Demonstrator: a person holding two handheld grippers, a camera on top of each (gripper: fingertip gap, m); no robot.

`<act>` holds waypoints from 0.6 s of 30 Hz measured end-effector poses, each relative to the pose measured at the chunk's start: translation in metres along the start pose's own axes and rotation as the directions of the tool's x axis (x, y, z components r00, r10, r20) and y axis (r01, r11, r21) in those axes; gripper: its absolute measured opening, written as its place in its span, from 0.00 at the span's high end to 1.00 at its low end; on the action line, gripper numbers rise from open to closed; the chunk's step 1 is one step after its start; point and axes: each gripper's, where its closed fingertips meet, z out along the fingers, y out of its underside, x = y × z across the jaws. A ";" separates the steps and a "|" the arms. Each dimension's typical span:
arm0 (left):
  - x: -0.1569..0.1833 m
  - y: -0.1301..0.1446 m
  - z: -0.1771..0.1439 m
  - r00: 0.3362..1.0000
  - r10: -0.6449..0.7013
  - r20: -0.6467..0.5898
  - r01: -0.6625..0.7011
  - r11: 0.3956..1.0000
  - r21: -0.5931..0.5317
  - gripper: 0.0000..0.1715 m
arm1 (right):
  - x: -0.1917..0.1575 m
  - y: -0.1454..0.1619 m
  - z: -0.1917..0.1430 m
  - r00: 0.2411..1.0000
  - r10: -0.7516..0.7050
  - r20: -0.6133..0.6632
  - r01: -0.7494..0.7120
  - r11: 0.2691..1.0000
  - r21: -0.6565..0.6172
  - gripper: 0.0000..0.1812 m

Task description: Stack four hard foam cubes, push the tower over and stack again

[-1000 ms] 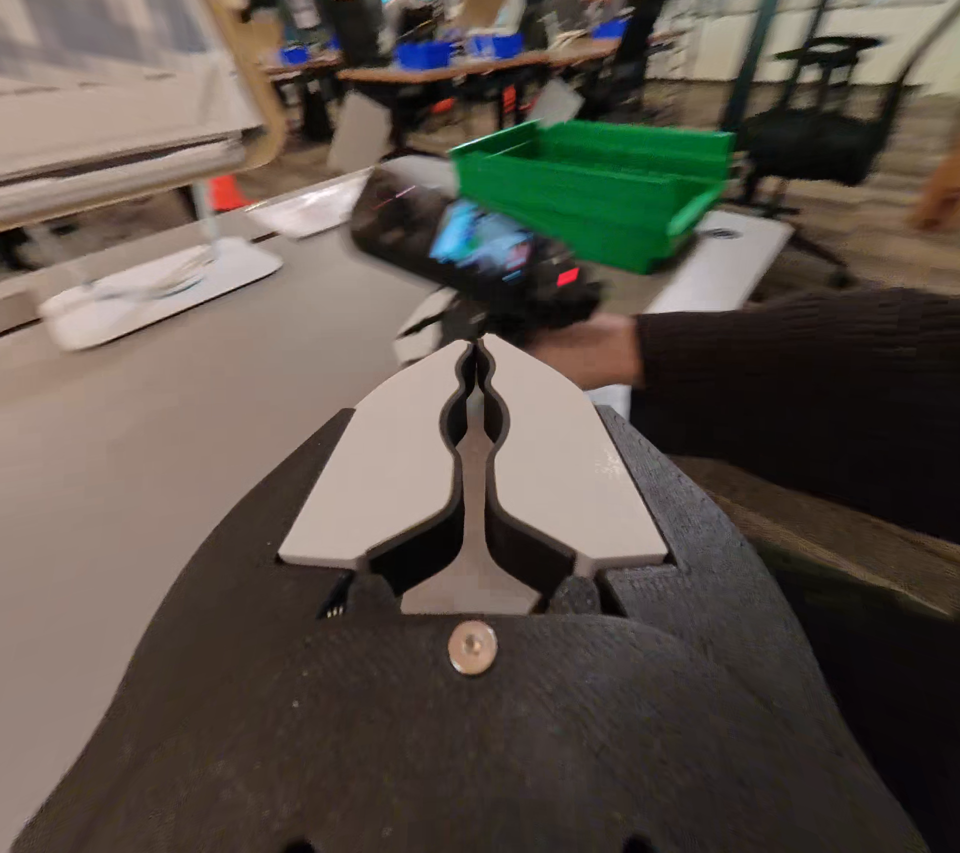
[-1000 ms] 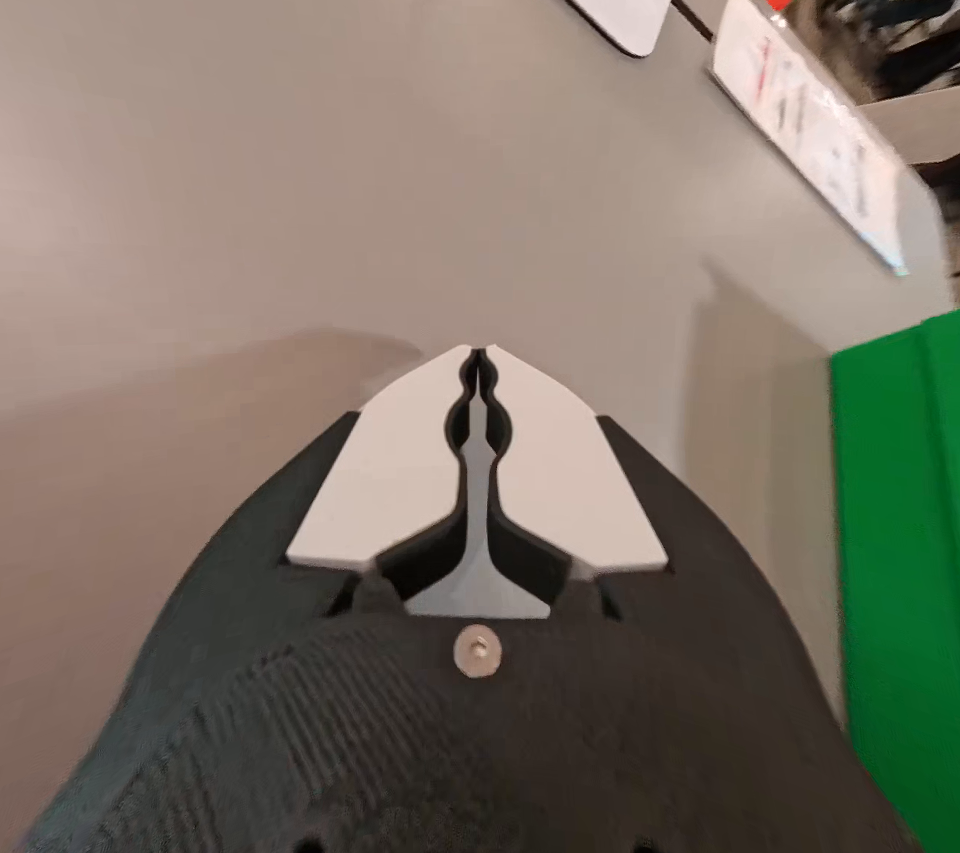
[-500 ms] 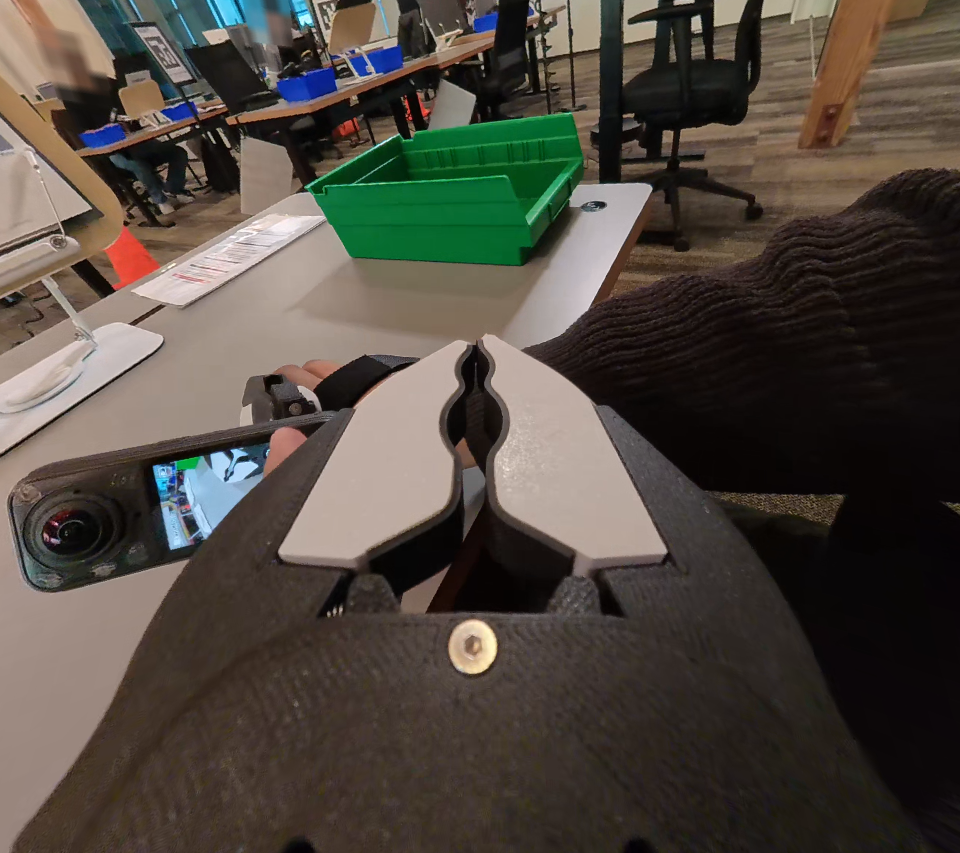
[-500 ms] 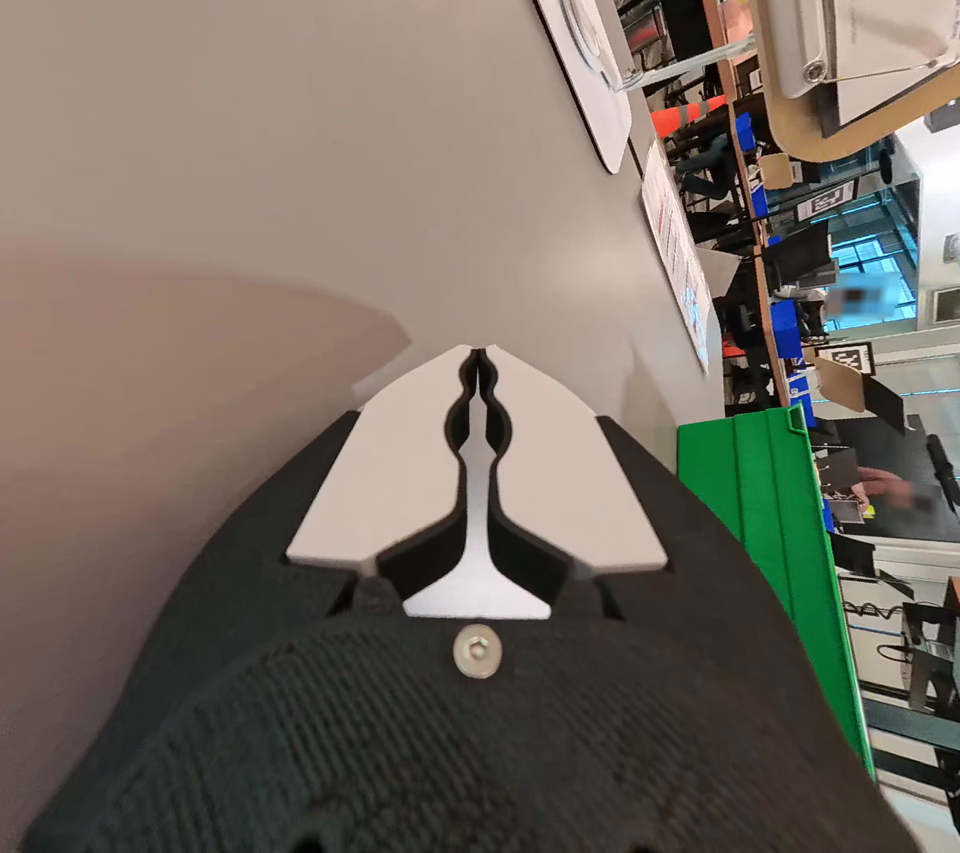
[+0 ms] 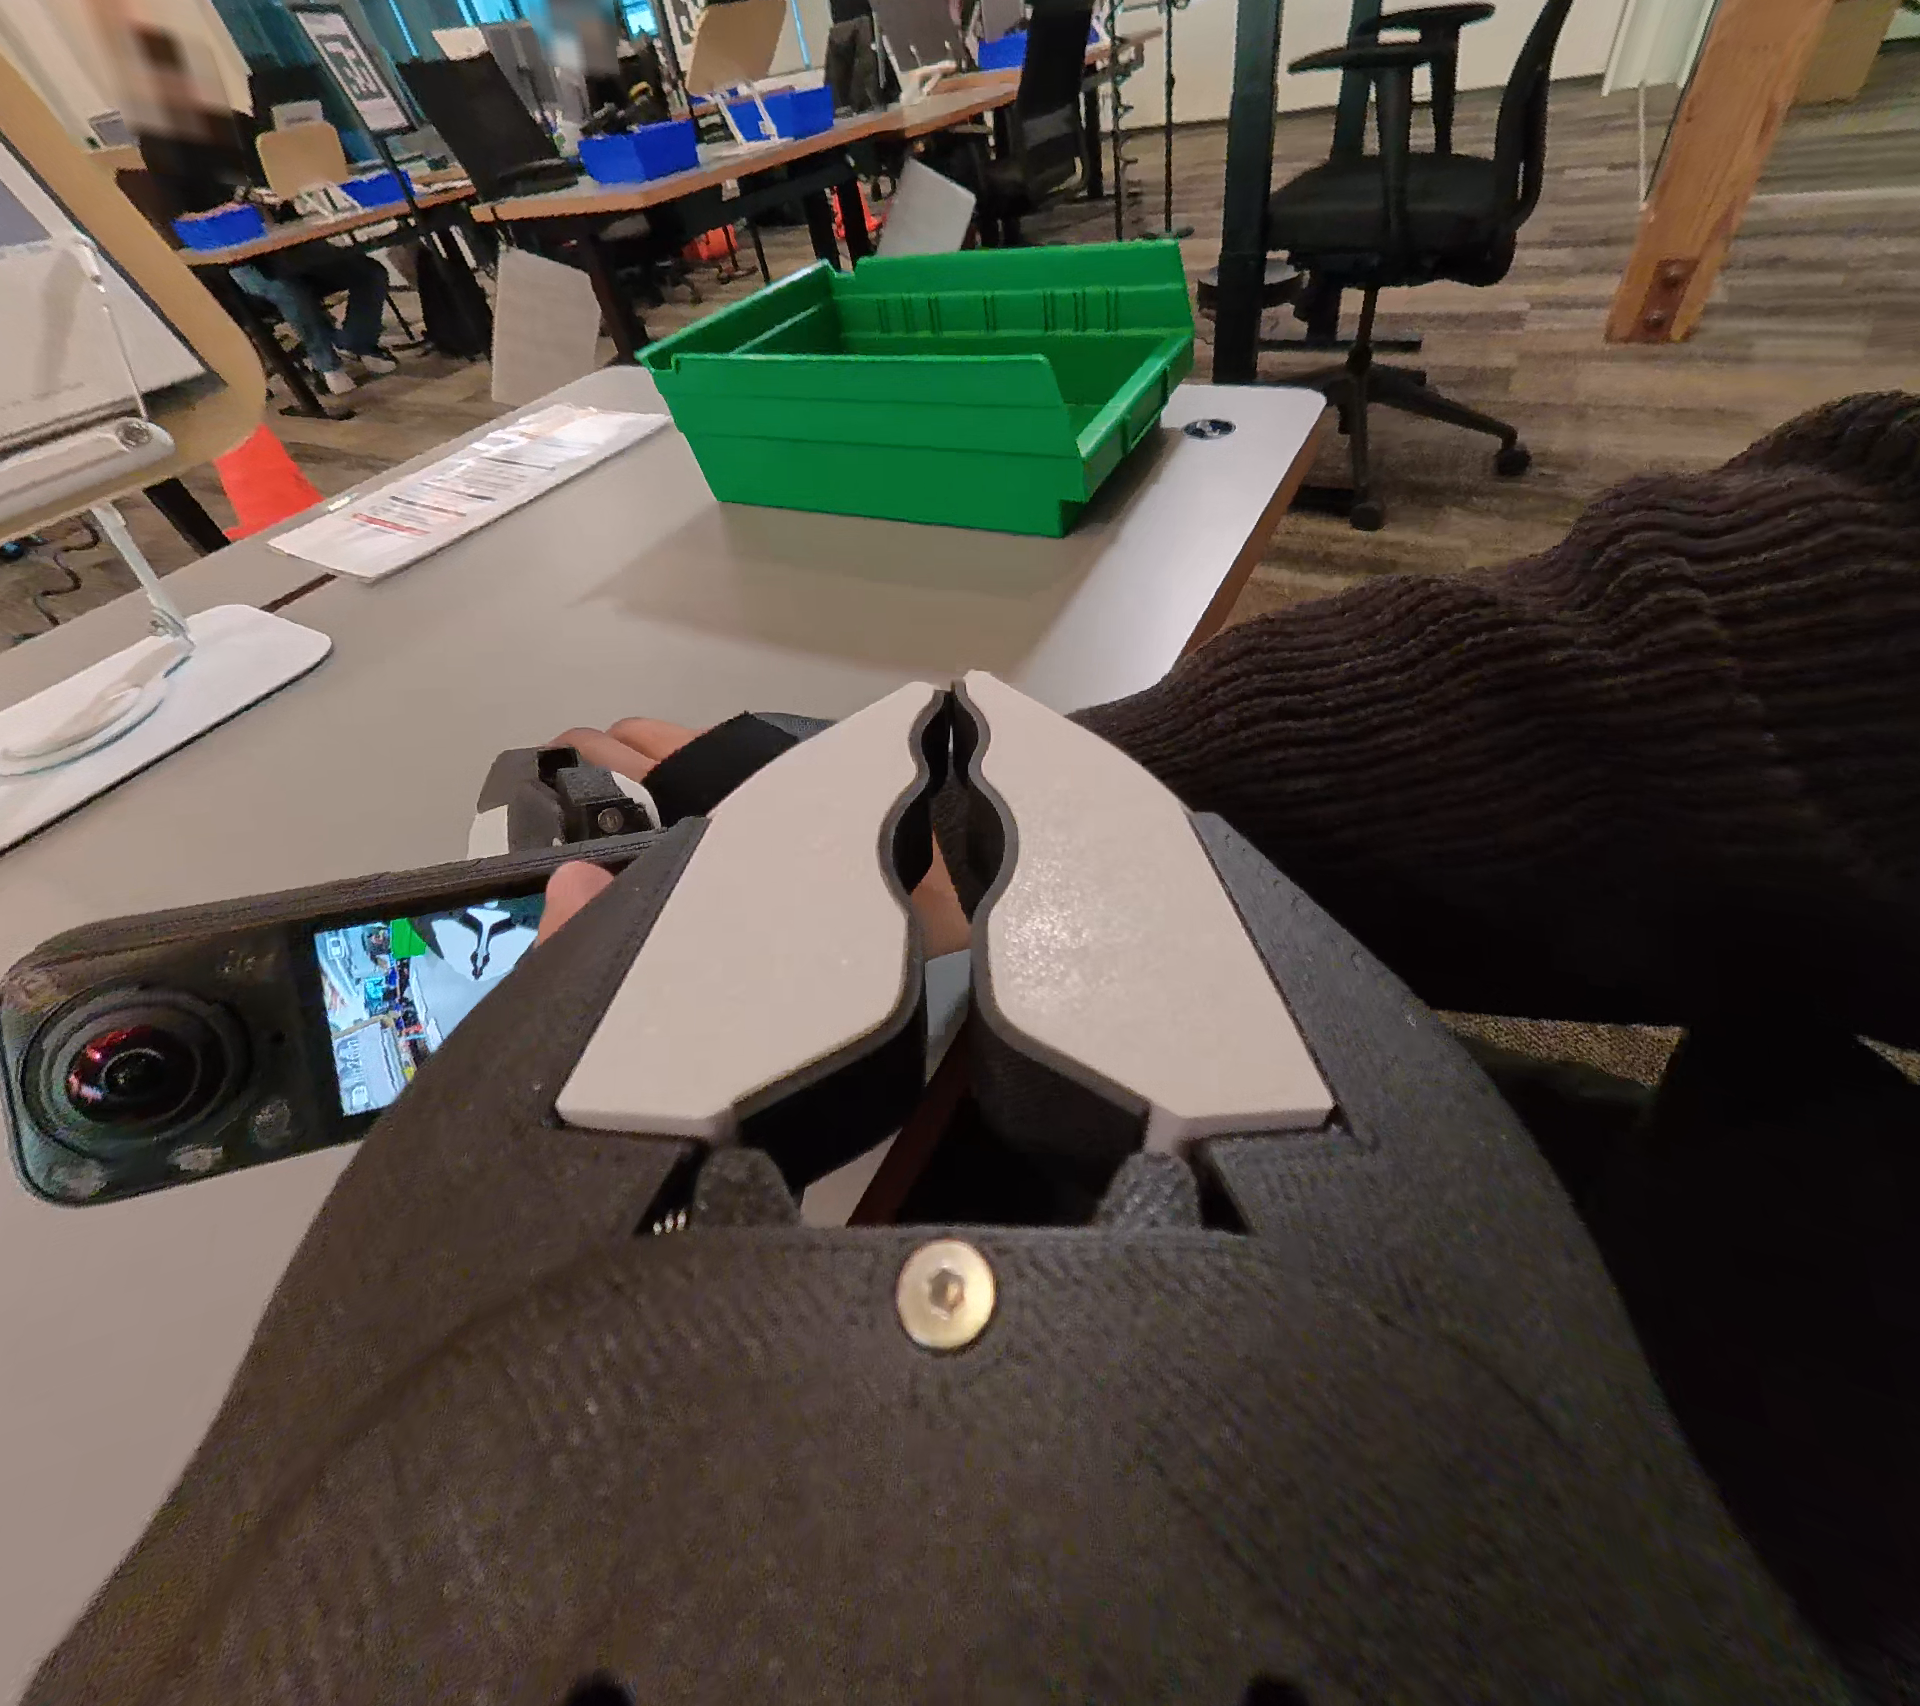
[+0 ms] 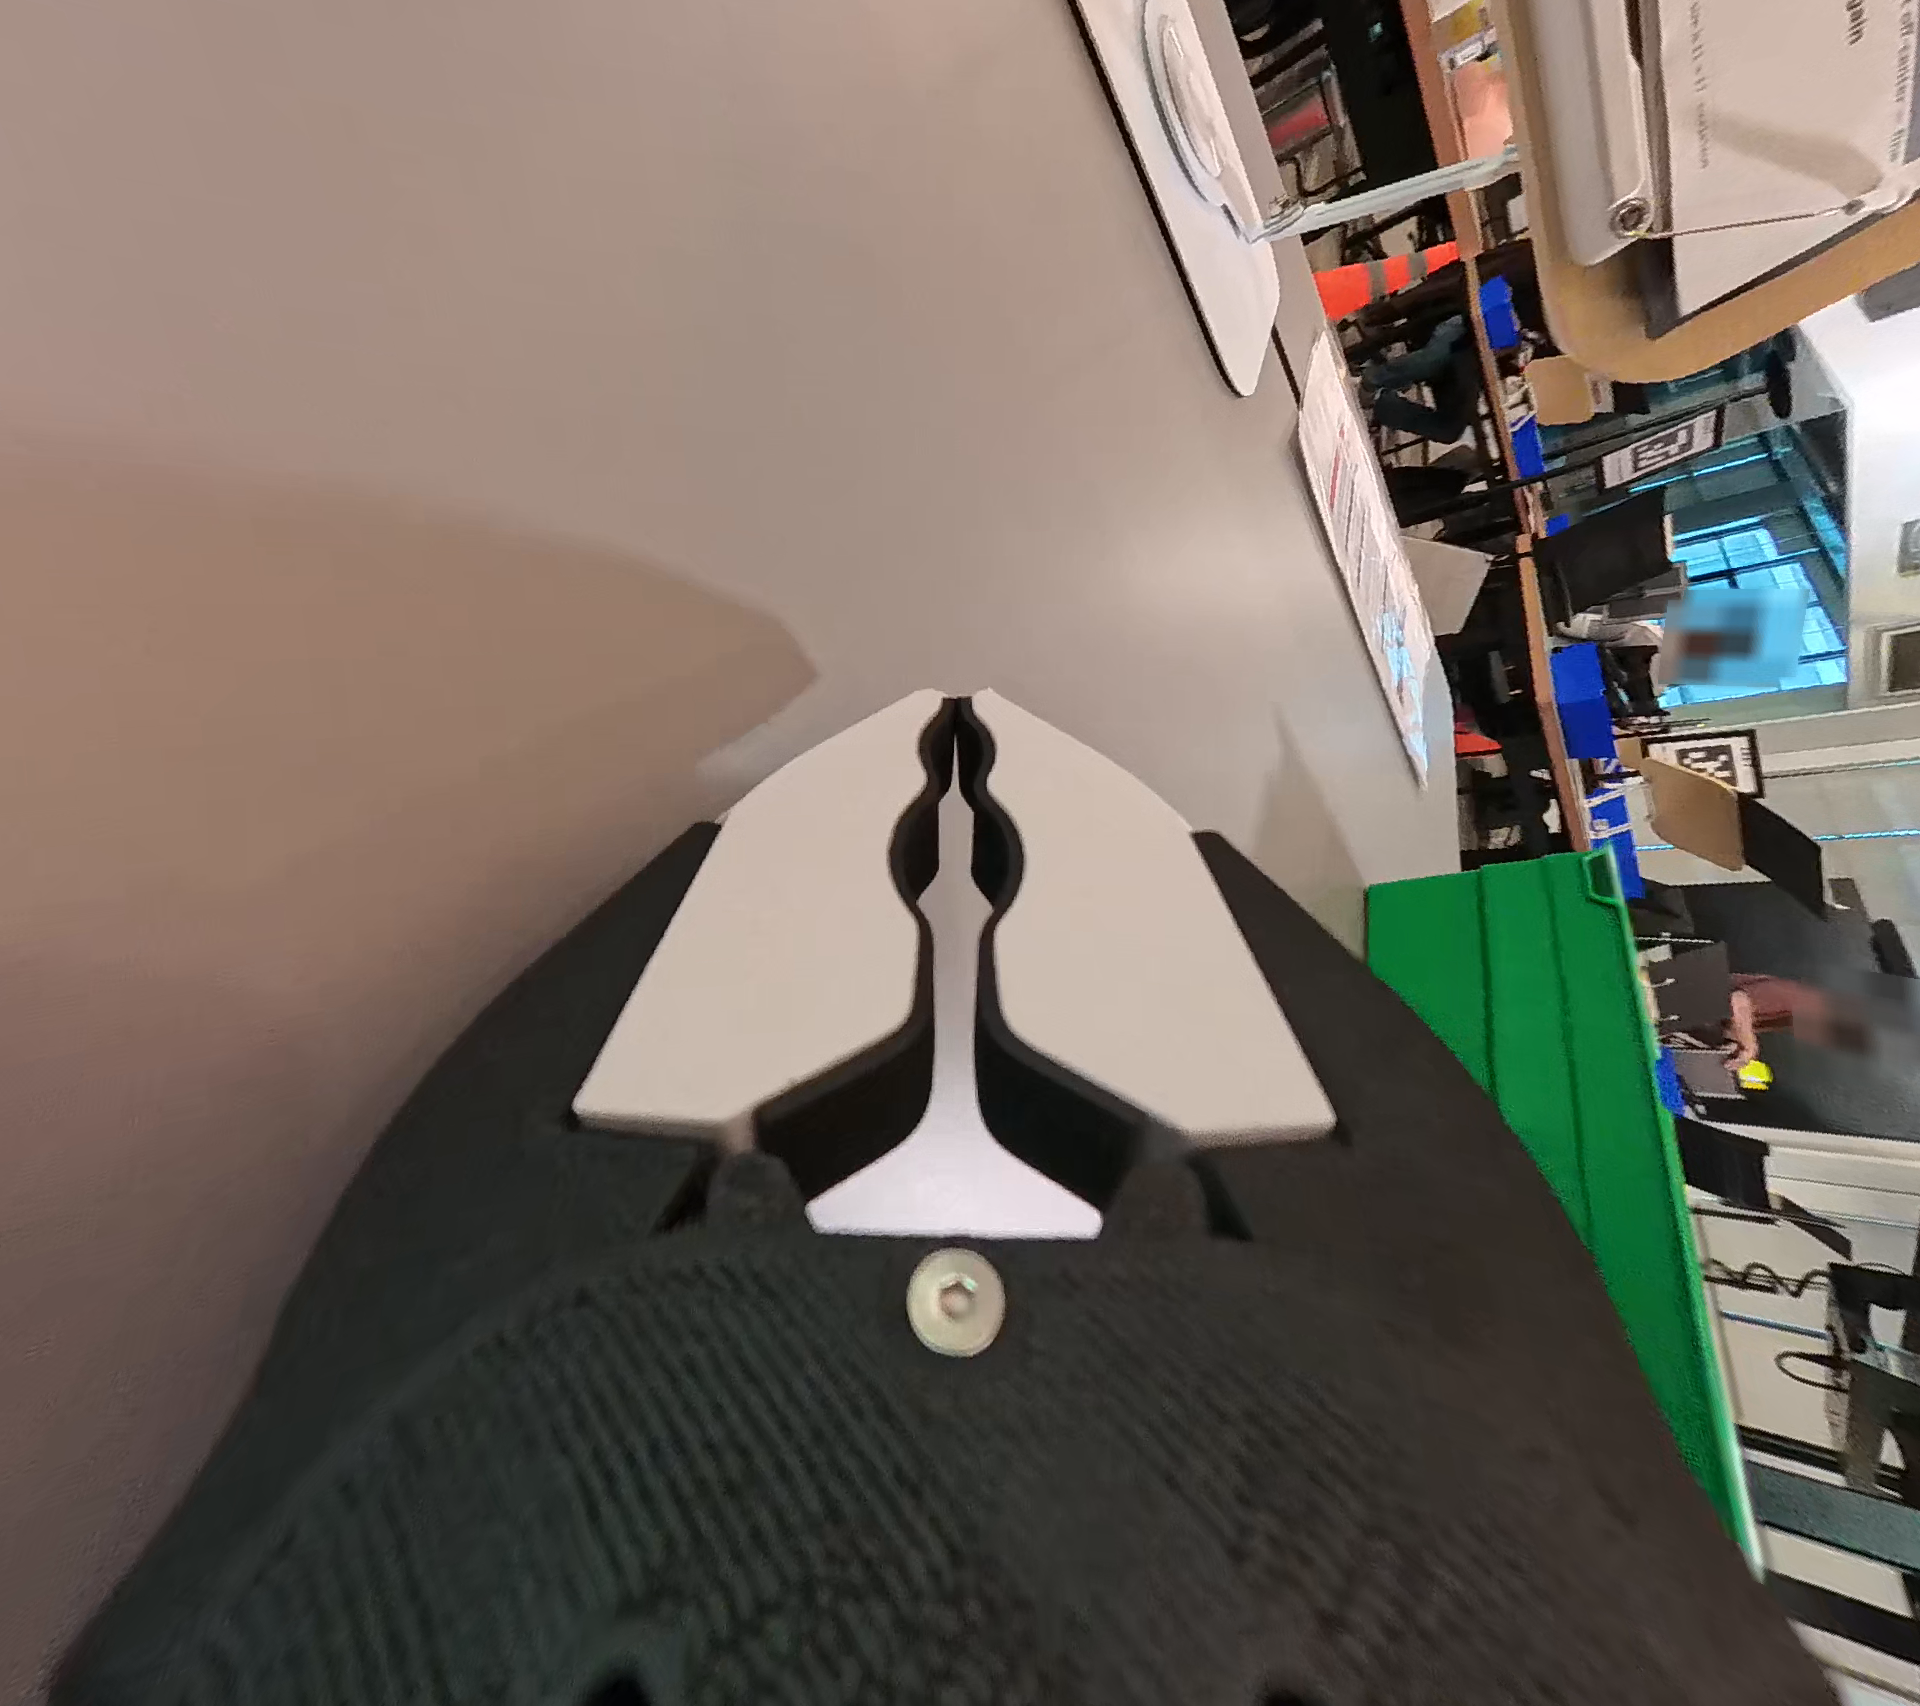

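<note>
My left gripper [image 5: 954, 692] is shut and empty, held above the near edge of the grey table [image 5: 436, 700]. Just below and left of it lies the other gripper's camera unit [image 5: 208, 1054], held by a hand [image 5: 623, 737] with a dark knit sleeve [image 5: 1507, 773]. My right gripper [image 6: 954, 700] is shut and empty, rolled onto its side close over the grey table top [image 6: 520, 202]. A green plastic bin [image 5: 935, 399] stands empty at the far right end of the table; its side shows in the right wrist view [image 6: 1507, 1033].
A white stand base [image 5: 156, 690] with a clipboard [image 5: 94, 368] sits at the table's left, also in the right wrist view [image 6: 1174, 98]. A printed sheet [image 5: 468, 482] lies behind it. Office chairs [image 5: 1403, 202], desks with blue bins [image 5: 639, 155] and people fill the room beyond. Left tips to right tips: about 25 cm.
The left view swung from a blurred low pose to look along the table, then steadied. The right gripper dropped low and rolled onto its side near the left one. Both stayed shut.
</note>
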 end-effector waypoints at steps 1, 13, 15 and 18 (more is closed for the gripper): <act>0.001 -0.002 -0.001 1.000 0.007 0.001 -0.007 1.000 0.006 0.99 | 0.000 0.000 0.000 1.000 0.015 0.009 -0.015 1.000 -0.001 1.00; -0.005 -0.008 -0.004 0.998 0.030 0.059 -0.033 0.998 0.059 0.99 | 0.001 0.003 0.002 0.995 0.080 0.058 -0.080 0.997 -0.010 1.00; -0.015 -0.008 -0.006 0.996 -0.005 0.084 -0.001 0.997 0.075 0.99 | 0.002 0.003 0.003 0.993 0.097 0.073 -0.097 0.995 -0.010 1.00; -0.040 -0.007 -0.013 0.986 -0.073 0.151 0.058 0.993 0.101 0.99 | 0.009 0.004 0.004 0.987 0.134 0.089 -0.134 0.991 -0.007 1.00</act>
